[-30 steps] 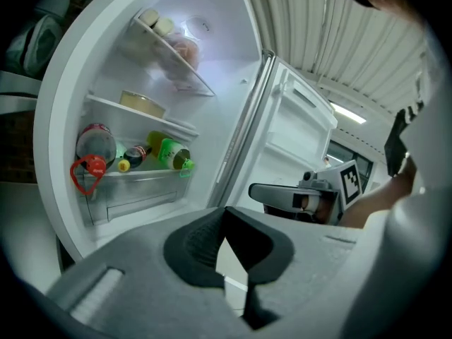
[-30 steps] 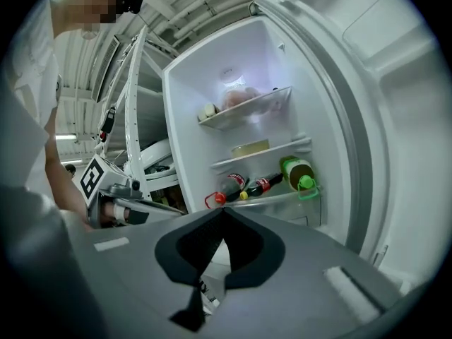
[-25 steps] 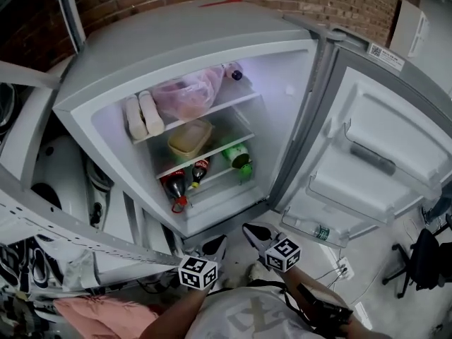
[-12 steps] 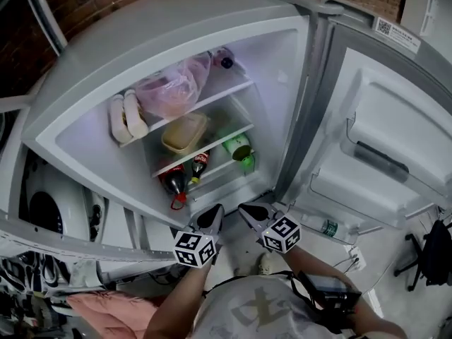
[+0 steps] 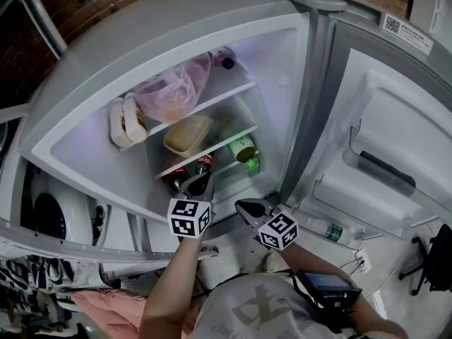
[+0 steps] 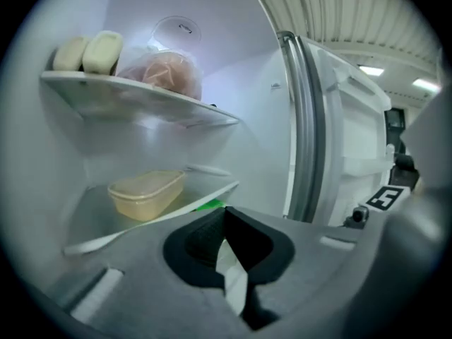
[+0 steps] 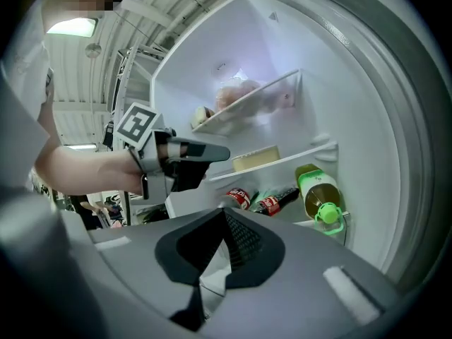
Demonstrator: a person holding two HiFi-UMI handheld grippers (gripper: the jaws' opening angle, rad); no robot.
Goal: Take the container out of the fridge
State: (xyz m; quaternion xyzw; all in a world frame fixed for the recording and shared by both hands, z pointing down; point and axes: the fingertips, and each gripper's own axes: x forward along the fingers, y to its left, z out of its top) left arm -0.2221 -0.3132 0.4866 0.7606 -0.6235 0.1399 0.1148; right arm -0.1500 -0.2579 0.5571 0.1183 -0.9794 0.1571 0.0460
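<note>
Pale-yellow rectangular plastic container [image 5: 187, 134] is lying flat on open grey fridge's [image 5: 176, 20] glass shelf [image 5: 227, 140], frame centre, long axis lower-left to upper-right. Left gripper [image 5: 204, 179] and right gripper [image 5: 241, 205] are hovering closed, empty.

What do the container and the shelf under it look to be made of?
Container: likely translucent yellowish plastic with a dull finish; its walls glow softly. Shelf: clear glass or plastic with a white front edge; a green bottle shows through it, and the look leaves the material open.

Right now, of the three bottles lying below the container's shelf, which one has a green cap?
The rightmost bottle in the right gripper view, which holds yellowish liquid and has its green cap pointing outward. The cola bottles to its left are dark with red labels.
</note>
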